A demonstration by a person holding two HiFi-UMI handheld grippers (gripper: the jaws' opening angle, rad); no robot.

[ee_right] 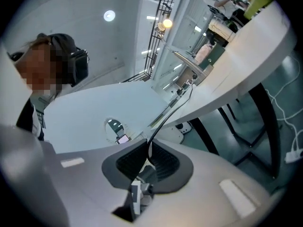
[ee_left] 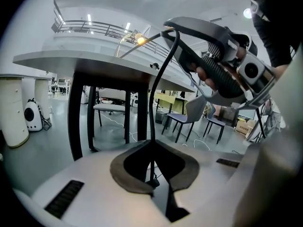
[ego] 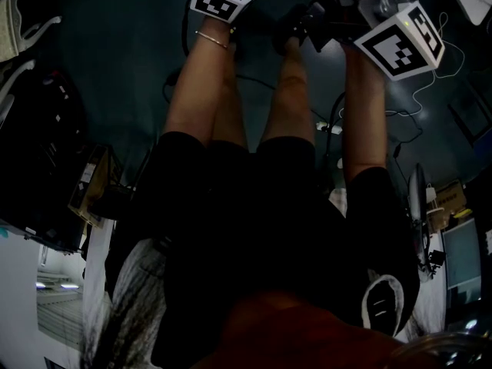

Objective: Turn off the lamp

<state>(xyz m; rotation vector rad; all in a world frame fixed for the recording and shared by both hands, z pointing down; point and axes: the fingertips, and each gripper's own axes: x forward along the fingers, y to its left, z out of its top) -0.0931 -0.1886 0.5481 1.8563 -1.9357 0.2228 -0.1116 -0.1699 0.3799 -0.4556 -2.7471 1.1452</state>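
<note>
The left claw [ee_left: 152,146] is clamped on a thin black cord [ee_left: 158,89]. The cord rises from between its pads and arcs over to the right claw [ee_right: 147,148], which is held up just to the right. The right claw's pads are also pressed together on that cord, with a small pale piece [ee_right: 137,192] lodged at their near end. The small gooseneck lamp [ee_left: 140,40] stands far off on the white table [ee_left: 94,63], its bulb glowing. In the head view both claws reach out over the dark floor [ego: 115,68], beyond the person's legs [ego: 231,91].
</note>
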